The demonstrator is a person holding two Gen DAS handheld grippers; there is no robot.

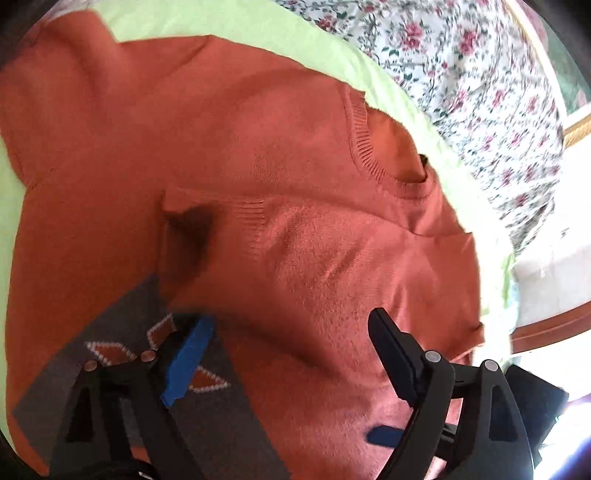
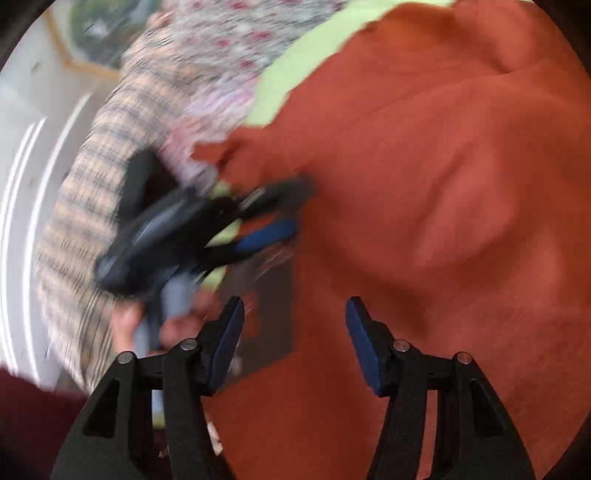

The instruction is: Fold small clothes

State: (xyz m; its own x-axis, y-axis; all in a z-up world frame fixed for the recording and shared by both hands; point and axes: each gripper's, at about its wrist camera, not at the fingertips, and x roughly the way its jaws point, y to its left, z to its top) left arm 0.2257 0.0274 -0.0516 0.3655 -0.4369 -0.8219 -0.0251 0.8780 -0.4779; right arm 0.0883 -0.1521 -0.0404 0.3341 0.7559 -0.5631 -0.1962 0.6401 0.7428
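Green sheet (image 1: 258,26), unlabelled orange sweater (image 1: 258,147)

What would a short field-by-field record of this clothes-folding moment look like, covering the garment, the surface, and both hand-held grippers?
garment: orange knit sweater, ribbed neckline visible, one sleeve folded across the body
pattern: grey band with orange diamonds
surface: light green sheet, with floral fabric beyond it
left hand-held gripper: open, over the sweater, nothing held
right hand-held gripper: open, over the sweater, nothing held
image quality: right wrist view blurred by motion
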